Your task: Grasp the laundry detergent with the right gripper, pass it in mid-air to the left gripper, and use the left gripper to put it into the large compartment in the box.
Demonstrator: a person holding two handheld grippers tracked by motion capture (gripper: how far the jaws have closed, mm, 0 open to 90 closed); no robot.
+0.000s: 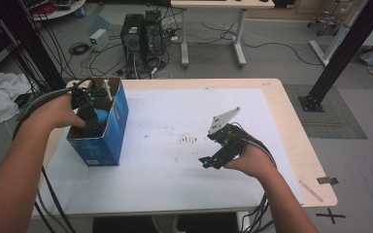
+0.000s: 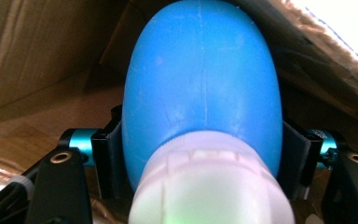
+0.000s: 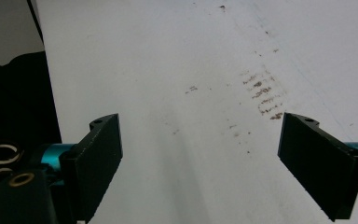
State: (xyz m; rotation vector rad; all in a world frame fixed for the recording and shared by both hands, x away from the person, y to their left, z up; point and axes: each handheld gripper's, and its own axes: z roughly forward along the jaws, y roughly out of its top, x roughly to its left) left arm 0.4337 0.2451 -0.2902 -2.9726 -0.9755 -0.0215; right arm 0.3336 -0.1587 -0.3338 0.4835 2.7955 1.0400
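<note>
In the high view, the left gripper (image 1: 88, 116) is reaching down into an open blue cardboard box (image 1: 118, 124) that is standing at the left of the frame, on the white sheet (image 1: 175, 160) covering the light wooden bench (image 1: 291, 131). Between its jaws is sitting a smooth blue egg-shaped plastic object with a white ribbed cap (image 1: 101, 116), showing as a blue patch inside the box beside the person's left hand (image 1: 60, 114).

In the left gripper view, that blue egg-shaped object (image 2: 203, 88) is filling the middle of the frame, its white cap at the bottom centre, with the brown inner walls of the box (image 2: 32, 51) behind it. The two black jaws are standing at either side of its lower half, at the lower left and lower right; whether their pads are still pressing on it cannot be told.

At the lower right of centre in the high view, the right gripper (image 1: 209, 161) is hovering low over the white sheet, well apart from the box, its grey three-cornered plate tilting upward. In the right gripper view its jaws are standing wide open with nothing between them, above the white sheet (image 3: 177, 70) and a patch of small brown marks (image 3: 263, 95) at the upper right.
</note>
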